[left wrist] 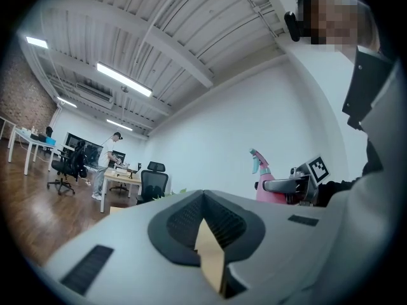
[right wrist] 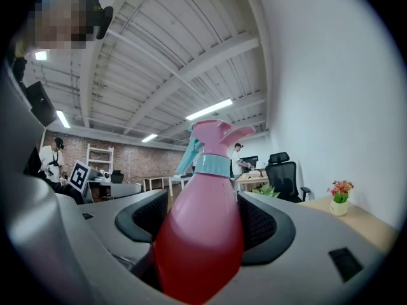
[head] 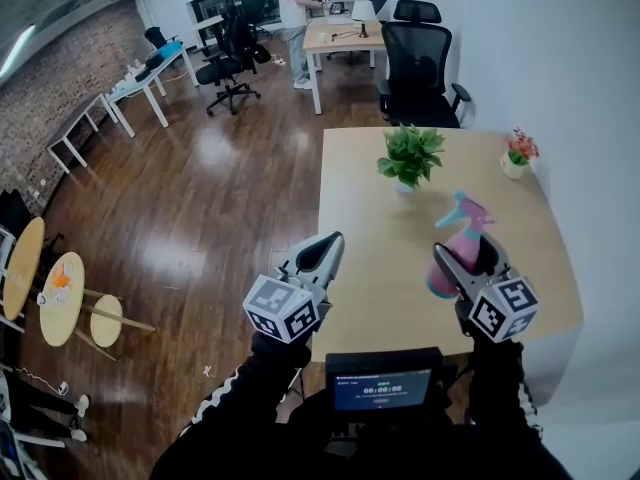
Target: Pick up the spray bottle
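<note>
Over the near right part of the pale wooden counter (head: 370, 268), the right hand-held gripper (head: 465, 253) holds the spray bottle (head: 462, 230) upright. A black office chair (head: 415, 68) stands behind the counter's far edge.

Spray bottle: the body is pink and smooth, widest low down and narrowing towards the neck. A pale teal collar rings the neck, and above it sits a pink spray head with a teal trigger. The right gripper view shows the body (right wrist: 200, 234) filling the space between the two dark ribbed pads. Whether the base touches the counter cannot be told.

Right hand-held gripper (right wrist: 203, 211): the jaws stand wide apart, and both pads press on the bottle's body.

Left hand-held gripper (head: 330, 243): it is held level at the counter's near left edge, well apart from the bottle. Its jaws (left wrist: 203, 199) are closed together and hold nothing. From this gripper's view the bottle (left wrist: 262, 176) shows to the right.

Smaller items: a leafy potted plant (head: 410, 156) stands mid-counter, and a small pot of flowers (head: 517, 153) stands near the far right corner.
</note>
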The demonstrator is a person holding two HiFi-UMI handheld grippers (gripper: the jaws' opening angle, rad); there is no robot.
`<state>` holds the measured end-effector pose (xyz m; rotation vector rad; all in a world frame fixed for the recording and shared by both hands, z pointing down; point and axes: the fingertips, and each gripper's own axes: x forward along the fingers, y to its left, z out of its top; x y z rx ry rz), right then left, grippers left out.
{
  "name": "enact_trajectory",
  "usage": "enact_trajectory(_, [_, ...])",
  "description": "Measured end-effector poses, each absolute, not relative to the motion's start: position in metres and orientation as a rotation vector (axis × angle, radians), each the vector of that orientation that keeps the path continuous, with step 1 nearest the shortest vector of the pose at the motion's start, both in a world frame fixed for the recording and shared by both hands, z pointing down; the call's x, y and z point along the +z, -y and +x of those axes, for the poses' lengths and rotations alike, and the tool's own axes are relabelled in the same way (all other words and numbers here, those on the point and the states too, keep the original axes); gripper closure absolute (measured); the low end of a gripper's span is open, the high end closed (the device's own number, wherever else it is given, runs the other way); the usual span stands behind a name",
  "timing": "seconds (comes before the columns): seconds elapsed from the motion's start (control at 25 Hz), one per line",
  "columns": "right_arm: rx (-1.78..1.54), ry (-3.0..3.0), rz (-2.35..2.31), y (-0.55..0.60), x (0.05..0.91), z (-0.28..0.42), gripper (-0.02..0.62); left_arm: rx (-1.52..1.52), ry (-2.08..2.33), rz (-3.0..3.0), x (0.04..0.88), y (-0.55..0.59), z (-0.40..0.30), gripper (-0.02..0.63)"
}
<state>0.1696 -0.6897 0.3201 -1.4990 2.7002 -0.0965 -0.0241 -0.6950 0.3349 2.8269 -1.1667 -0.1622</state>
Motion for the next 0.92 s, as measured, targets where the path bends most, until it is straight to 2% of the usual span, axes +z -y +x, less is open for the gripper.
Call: enact_trajectory(0.92, [-0.076,-2.733,-1.49,0.684,0.322,0.16,0.267,-0.15,1.112,2.846,0.336,0.681,-0.009,0.603])
